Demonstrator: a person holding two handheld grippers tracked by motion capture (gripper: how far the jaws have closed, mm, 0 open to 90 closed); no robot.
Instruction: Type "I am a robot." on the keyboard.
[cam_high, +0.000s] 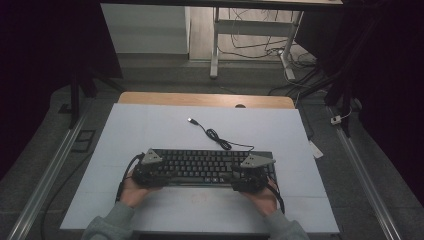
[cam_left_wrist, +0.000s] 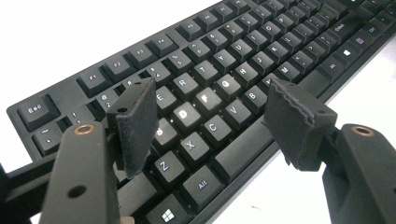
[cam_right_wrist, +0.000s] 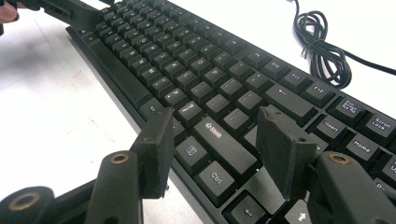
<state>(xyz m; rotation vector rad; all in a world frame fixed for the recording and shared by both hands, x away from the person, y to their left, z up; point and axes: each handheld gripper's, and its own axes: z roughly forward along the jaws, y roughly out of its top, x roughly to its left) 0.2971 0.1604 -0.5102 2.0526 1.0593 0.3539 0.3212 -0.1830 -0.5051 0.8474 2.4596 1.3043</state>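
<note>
Keyboard lies flat at near middle of desk, black, rigid, light-looking; best gripped by end edges, not loose keycaps. Left tool hovers wide open over left keys, nothing between pads. Right tool wide open over Shift-Ctrl corner. Coiled cable trails behind. White matte top; dim room, cable-strewn floor.

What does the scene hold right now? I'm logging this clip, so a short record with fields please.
object: black keyboard, flat on the white table
cable: black cable, loosely coiled behind the keyboard, plug lying free
left gripper: open, over the keyboard's left-end letter keys, gripping nothing
right gripper: open, over the right Shift and Ctrl keys, gripping nothing
</note>
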